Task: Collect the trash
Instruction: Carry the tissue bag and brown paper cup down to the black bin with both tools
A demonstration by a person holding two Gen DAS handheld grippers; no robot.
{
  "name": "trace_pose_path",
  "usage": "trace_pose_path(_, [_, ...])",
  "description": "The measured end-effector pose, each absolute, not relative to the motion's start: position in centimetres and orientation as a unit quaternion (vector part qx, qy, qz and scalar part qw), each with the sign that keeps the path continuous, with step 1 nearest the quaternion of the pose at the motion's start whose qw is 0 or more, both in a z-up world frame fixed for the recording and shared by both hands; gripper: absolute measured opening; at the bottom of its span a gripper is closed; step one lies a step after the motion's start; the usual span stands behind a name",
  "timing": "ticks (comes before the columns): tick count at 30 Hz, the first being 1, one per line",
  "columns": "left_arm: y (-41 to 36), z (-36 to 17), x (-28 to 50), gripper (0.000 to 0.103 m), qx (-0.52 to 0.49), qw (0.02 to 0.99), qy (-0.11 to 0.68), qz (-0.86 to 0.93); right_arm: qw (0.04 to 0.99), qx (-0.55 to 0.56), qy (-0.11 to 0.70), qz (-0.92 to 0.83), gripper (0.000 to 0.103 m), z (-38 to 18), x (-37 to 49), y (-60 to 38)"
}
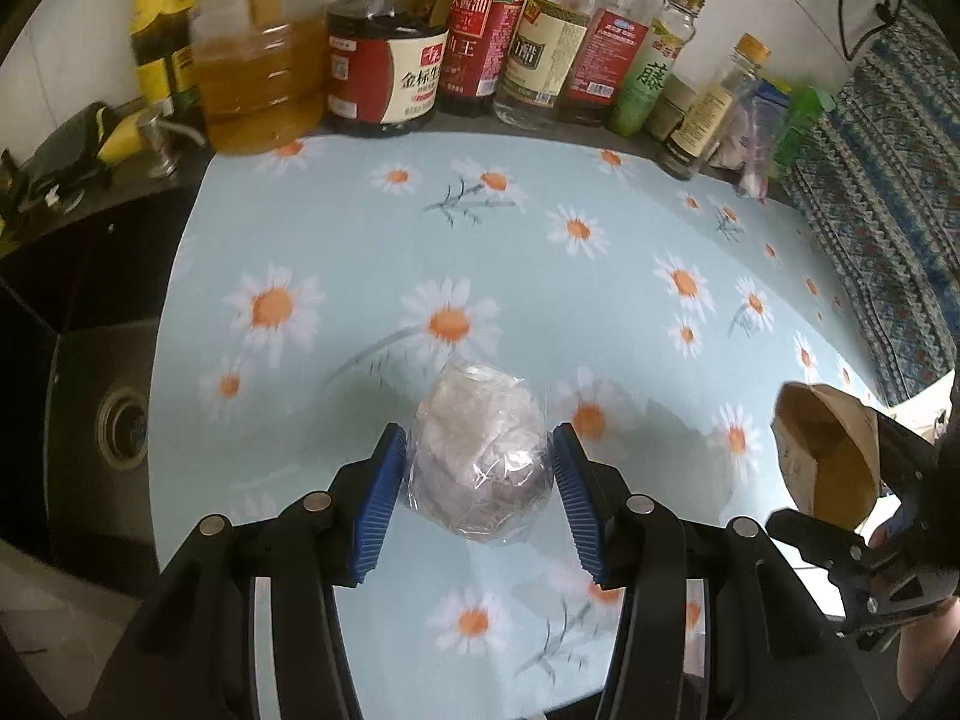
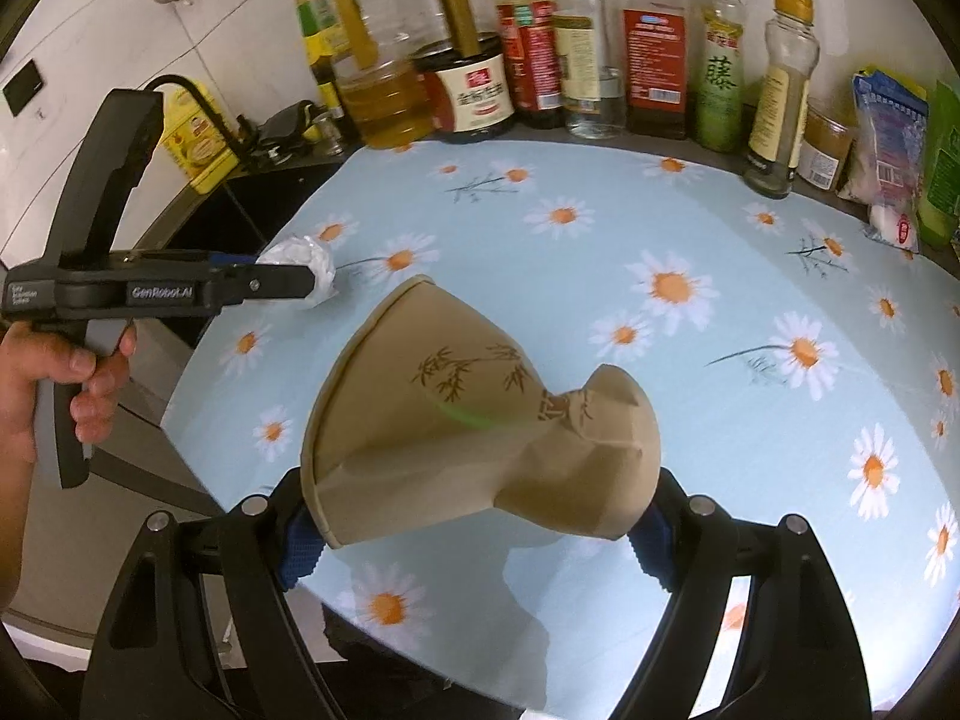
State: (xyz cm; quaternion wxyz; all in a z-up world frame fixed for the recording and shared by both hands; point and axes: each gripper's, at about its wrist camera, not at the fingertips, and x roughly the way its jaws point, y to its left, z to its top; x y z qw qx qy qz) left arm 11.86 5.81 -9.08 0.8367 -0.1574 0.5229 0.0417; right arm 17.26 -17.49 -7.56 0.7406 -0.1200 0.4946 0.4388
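A crumpled ball of clear plastic wrap [image 1: 480,456] lies on the daisy-print tablecloth [image 1: 540,276]. My left gripper [image 1: 480,474] is open around it, a blue pad [image 1: 378,510] on each side with small gaps showing. In the right wrist view the left gripper [image 2: 300,285] shows at the left with the white ball [image 2: 312,267] at its tip. My right gripper [image 2: 474,534] is shut on a crushed brown paper cup [image 2: 474,438] and holds it above the table. The cup [image 1: 828,462] also shows at the right of the left wrist view.
A row of oil, soy sauce and vinegar bottles [image 1: 384,60] stands along the back edge. Packets [image 2: 894,138] lie at the back right. A dark sink with a drain [image 1: 123,426] is to the left of the table. A patterned cloth [image 1: 888,240] is at the right.
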Motion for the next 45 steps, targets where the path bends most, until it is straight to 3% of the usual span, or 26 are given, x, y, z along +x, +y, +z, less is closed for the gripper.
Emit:
trace_pose_path(28, [3.3, -11.0, -2.9, 0.048, -0.206, 0.819, 0.536, -0.006, 0.698, -0.153, 0.532, 0.454, 0.08, -10.2, 4.2, -17.3])
trace_pose_path(45, [1.6, -16.3, -8.9, 0.048, -0.237, 0.775, 0.585, -0.022, 0.651, -0.18, 0.574, 0.463, 0.08, -14.0, -1.8, -17.2])
